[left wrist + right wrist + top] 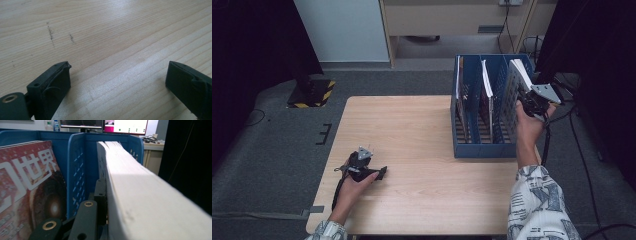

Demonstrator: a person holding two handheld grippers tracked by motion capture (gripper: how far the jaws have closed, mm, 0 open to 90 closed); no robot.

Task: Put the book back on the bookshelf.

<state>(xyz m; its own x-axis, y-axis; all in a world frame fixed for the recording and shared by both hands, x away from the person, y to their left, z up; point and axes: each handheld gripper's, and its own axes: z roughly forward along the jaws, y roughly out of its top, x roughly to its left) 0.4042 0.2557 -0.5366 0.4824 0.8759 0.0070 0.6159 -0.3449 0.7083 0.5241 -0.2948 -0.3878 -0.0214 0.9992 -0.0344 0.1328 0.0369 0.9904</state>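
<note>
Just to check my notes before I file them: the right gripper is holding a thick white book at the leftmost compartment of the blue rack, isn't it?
Not quite: the right gripper holds the thick white book at the rightmost compartment of the blue rack, not the leftmost. The high view shows it; the right gripper view shows a jaw against the book's side.

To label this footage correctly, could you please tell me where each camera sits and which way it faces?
High view: above the person's side, looking forward and down on the table; forearms, both hand-held grippers.
Left gripper view: rides the left hand-held gripper, facing bare tabletop; black jaws apart.
Right gripper view: rides the right hand-held gripper, facing the blue rack; jaw against the thick book.
Shared: high and right views show the rack.
</note>
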